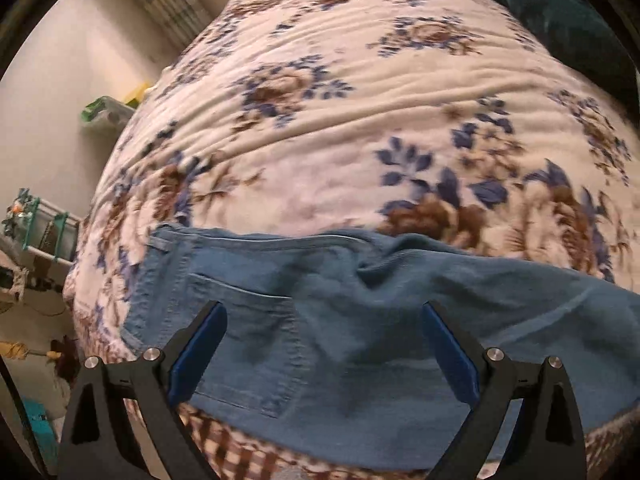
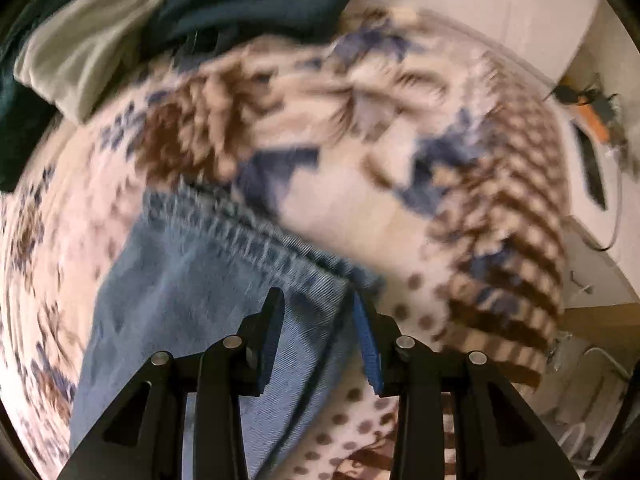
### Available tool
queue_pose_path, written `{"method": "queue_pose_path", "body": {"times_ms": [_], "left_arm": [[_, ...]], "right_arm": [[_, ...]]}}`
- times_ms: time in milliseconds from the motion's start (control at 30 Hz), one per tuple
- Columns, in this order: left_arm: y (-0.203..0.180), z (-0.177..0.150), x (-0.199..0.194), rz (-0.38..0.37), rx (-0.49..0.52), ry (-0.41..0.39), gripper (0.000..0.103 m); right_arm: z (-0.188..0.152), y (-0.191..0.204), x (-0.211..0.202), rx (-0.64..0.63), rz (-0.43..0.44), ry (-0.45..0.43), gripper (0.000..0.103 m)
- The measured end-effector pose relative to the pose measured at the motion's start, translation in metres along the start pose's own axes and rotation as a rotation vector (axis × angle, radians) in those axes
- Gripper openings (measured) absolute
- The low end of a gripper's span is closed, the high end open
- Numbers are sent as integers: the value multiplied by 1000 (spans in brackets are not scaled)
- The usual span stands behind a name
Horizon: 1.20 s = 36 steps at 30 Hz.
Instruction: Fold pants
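Floral cream bedspread with blue and brown blooms (image 1: 340, 128), light blue denim pants (image 1: 320, 320) spread along its near edge, left gripper (image 1: 322, 312) spread wide above the seat — right gripper (image 2: 318, 300) partly parted astride the hem (image 2: 256, 236).

Both views are evenly lit by soft, warm indoor light, with no glare. In the left wrist view the bed cover (image 1: 320, 80) is mildly smeared by motion blur, most toward the right edge, while the black fingers (image 1: 192, 344) stay sharp and cast faint shadows on the jeans (image 1: 340, 320). The right wrist view is far blurrier: the floral print (image 2: 280, 120) streaks heavily. Fisheye distortion bulges the bed and darkens every corner into a black vignette.
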<state>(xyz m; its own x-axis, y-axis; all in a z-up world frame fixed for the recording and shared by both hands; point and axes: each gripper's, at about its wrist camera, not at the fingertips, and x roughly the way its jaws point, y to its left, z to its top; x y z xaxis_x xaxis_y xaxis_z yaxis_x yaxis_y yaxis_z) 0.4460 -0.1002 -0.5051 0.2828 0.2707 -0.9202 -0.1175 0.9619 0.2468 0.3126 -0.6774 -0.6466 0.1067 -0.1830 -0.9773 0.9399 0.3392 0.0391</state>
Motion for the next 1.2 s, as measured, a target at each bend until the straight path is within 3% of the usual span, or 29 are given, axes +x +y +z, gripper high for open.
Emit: {"method": "queue_pose_path", "body": {"times_ms": [33,100,367,433,533,567,633,667,700,800,933,1033,1200], "left_arm": [[-5,0,0,-14,5,3,99],[-17,1,1,-34,18,6,99],[-51,2,-6,-97,70,-2,99],[-54,1,-5,-106,75,8,99],[-52,1,0,-127,73,35,99],[-50,1,1,-135,69,44,99],[-38,3,6,-173,46,67,99],[-33,3,8,-184,41,74,99],[-24,4,12,-189,35,87,99],[3,10,30,-175,18,126,99],[38,24,62,-165,-14,160,99],[58,36,81,-156,-18,178,99],[83,47,103,-176,-45,199,99]], "right_arm": [[0,-1,6,-2,2,15,33],[-1,-1,8,-14,3,3,13],[-3,-11,-31,-85,22,-118,8],[5,-16,-12,-74,7,-52,8],[9,-24,16,-58,18,139,11],[12,-23,11,-64,19,147,12],[16,-9,-14,-141,7,127,26],[14,-1,-28,-178,13,114,49],[11,9,-43,-215,34,105,64],[-20,67,-76,-378,140,151,67],[-91,186,-74,-595,377,406,67],[-158,283,-68,-757,486,545,67],[-273,404,-56,-1054,529,709,67]]}}
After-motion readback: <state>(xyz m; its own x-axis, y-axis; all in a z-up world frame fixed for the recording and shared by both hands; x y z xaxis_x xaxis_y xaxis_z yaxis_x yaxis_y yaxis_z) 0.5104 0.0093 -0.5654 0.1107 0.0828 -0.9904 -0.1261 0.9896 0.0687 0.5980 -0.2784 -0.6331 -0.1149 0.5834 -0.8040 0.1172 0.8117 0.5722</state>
